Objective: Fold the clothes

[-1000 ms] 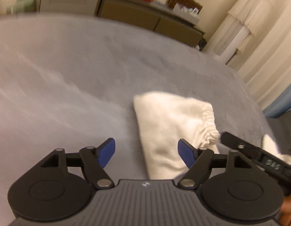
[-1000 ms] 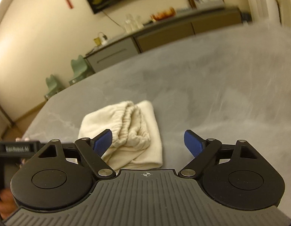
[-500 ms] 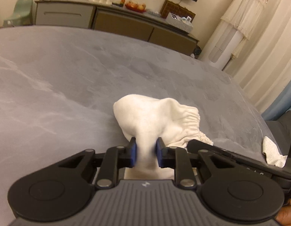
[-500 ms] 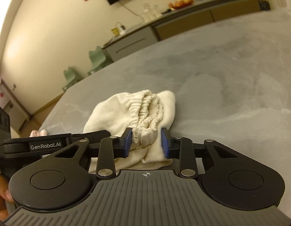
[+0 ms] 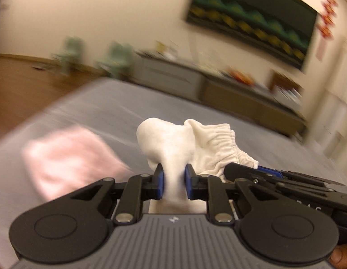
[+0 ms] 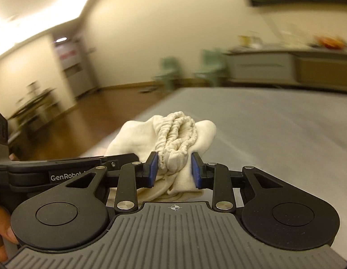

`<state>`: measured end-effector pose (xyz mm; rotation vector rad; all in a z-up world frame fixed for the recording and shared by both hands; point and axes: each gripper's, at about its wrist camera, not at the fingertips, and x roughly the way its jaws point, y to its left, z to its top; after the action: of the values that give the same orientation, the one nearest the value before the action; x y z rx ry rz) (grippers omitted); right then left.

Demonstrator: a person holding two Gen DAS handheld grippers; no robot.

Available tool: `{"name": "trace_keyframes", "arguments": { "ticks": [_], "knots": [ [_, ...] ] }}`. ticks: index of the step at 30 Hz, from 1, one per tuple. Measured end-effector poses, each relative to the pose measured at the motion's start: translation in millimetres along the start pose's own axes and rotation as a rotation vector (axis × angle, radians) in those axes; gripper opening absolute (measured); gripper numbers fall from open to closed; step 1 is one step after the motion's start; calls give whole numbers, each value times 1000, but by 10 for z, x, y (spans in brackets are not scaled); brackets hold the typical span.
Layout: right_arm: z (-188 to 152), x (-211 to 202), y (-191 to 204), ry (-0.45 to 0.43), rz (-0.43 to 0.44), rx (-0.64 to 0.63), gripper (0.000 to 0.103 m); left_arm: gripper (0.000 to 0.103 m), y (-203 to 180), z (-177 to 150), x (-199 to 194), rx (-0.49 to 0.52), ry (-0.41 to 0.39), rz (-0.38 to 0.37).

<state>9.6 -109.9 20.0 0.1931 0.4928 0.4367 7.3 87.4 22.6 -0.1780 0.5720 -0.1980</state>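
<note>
A folded cream-white garment (image 5: pixel 173 143) with an elastic waistband is held up off the grey bed (image 5: pixel 106 105) by both grippers. My left gripper (image 5: pixel 174 182) is shut on its plain folded end. My right gripper (image 6: pixel 174 171) is shut on the gathered waistband end of the garment (image 6: pixel 175 132). The right gripper's body shows at the right of the left wrist view (image 5: pixel 285 179), and the left gripper's body shows at the left of the right wrist view (image 6: pixel 68 168). A folded pink garment (image 5: pixel 70 161) lies blurred on the bed to the left of the held one.
The bed's left edge (image 5: pixel 50 109) drops to a wooden floor (image 5: pixel 20 85). A long grey and brown sideboard (image 5: pixel 218 87) stands against the far wall, with two green chairs (image 5: pixel 117 60) beside it. The background is motion-blurred.
Both grippers closed on the white garment, then lifted it off the bed and swung it left. The pink garment and the bed's left edge came into view.
</note>
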Motion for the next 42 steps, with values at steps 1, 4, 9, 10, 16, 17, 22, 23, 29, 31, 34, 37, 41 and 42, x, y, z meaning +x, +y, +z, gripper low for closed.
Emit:
{"name": "trace_keyframes", "arguments": {
  "ticks": [1, 4, 9, 10, 16, 17, 22, 23, 29, 31, 34, 37, 41, 42],
  "knots": [
    [84, 169, 134, 8, 33, -30, 32, 19, 128, 49, -28, -19, -23, 45],
    [285, 685, 520, 40, 120, -121, 32, 19, 472, 131, 22, -85, -33, 166],
    [239, 1559, 897, 154, 151, -238, 32, 20, 953, 86, 342, -211, 74, 285],
    [208, 1726, 947, 180, 151, -258, 32, 20, 1019, 44, 405, -233, 102, 293],
    [68, 2046, 866, 237, 154, -251, 33, 25, 1132, -30, 436, -236, 127, 296],
    [62, 2064, 840, 243, 151, -251, 33, 25, 1134, -37, 422, -236, 127, 297],
    [104, 2101, 774, 269, 124, -237, 47, 30, 1071, -16, 261, -248, 92, 317],
    [119, 2034, 777, 265, 99, -240, 55, 33, 1052, -8, 221, -252, 82, 322],
    [7, 1153, 538, 202, -81, -192, 88, 79, 574, 14, -157, -162, -37, 275],
    [-151, 809, 346, 210, -170, -157, 88, 81, 203, -51, -153, -75, 11, 148],
    [-408, 132, 19, 191, -337, -77, 88, 84, -373, -166, -129, 61, 98, -52],
    [-696, -665, -400, 154, -498, 57, 88, 84, -1108, -479, -119, 258, 207, -255],
    [-1058, -1786, -893, 79, -776, 216, 88, 84, -2060, -1022, -284, 535, 271, -436],
    [-1142, -2068, -1001, 53, -850, 255, 88, 84, -2290, -1160, -334, 600, 287, -481]
  ]
}}
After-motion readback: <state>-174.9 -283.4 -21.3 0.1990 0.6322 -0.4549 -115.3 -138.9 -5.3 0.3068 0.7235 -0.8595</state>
